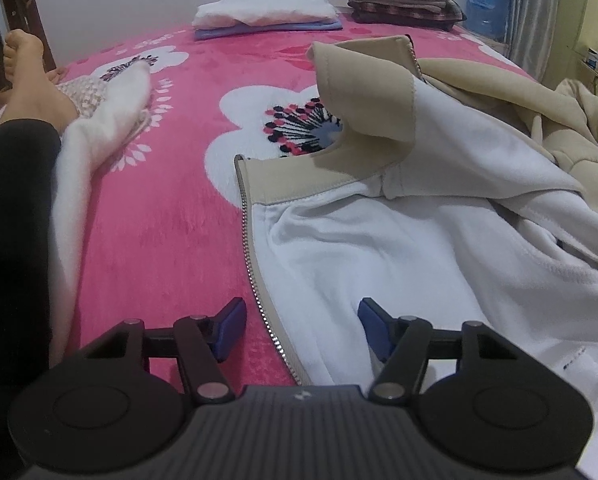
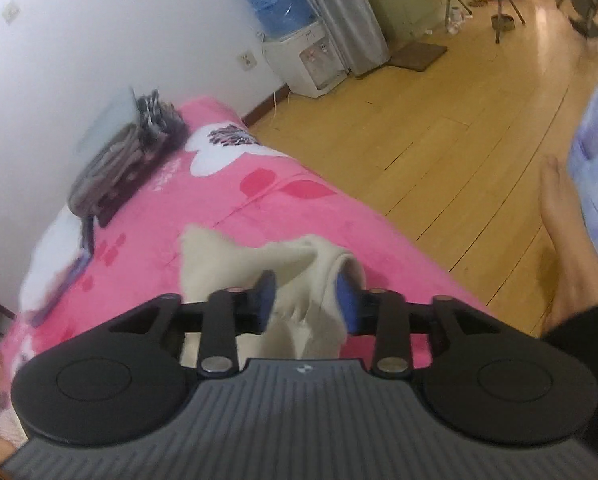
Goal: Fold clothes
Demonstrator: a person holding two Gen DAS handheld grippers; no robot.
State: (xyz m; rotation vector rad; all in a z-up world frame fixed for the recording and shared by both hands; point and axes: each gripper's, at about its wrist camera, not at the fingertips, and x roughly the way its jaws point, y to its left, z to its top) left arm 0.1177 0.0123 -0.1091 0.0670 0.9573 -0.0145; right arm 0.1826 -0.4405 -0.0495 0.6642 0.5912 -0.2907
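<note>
A beige zip jacket with a white fleece lining (image 1: 379, 248) lies opened out on the pink flowered bedspread (image 1: 171, 220), its collar (image 1: 363, 92) standing up in a curl. My left gripper (image 1: 301, 328) is open and low over the bed, its blue pads straddling the zipper edge (image 1: 259, 288) without touching it. In the right wrist view, a bunched beige part of the jacket (image 2: 235, 264) sits between the blue pads of my right gripper (image 2: 306, 300), which is shut on it near the bed's edge.
Folded white and blue clothes (image 1: 265, 12) and a folded brown blanket (image 1: 403, 0) lie at the far end of the bed. A white garment (image 1: 99, 128) and a person's bare foot (image 1: 31, 80) are at the left. Wooden floor (image 2: 439, 140) and a water dispenser (image 2: 303, 60) lie beyond the bed.
</note>
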